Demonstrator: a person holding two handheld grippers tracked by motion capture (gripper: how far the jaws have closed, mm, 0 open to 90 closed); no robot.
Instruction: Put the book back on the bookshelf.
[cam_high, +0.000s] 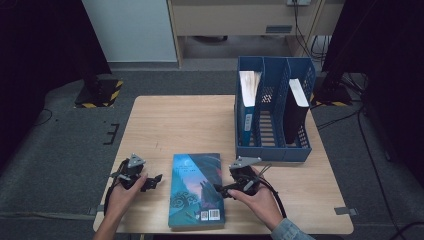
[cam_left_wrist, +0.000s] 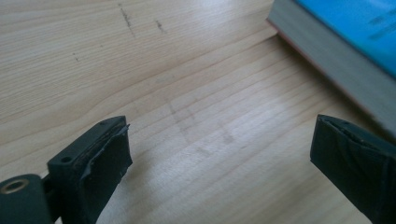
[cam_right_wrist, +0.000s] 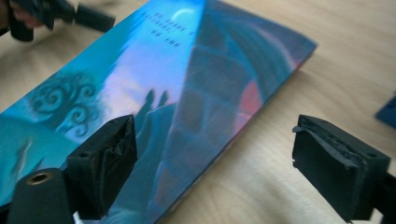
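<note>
Two grippers flank a teal-covered book (cam_high: 196, 191) that lies flat, cover up, at the near edge of the wooden table (cam_high: 180, 120). Taking the book as the landmark: the left gripper (cam_high: 154, 181) sits just off its left edge, jaws spread wide and aimed toward it, with bare wood between them and nothing held; the book's page edge shows at the upper right of the left gripper view. The right gripper (cam_high: 221, 190) is at the book's right edge, its jaws likewise wide apart and empty, one over the cover and the other over the table beside it, likely so the edge can slip between them. Beyond the book, to its right and farther back, stands a blue file rack (cam_high: 272, 150); a blue binder (cam_high: 247, 107) fills its left slot and a black one (cam_high: 296, 112) its right, leaving the middle slot free. That free slot looks like the book's destination, which would explain an approach from both sides.
</note>
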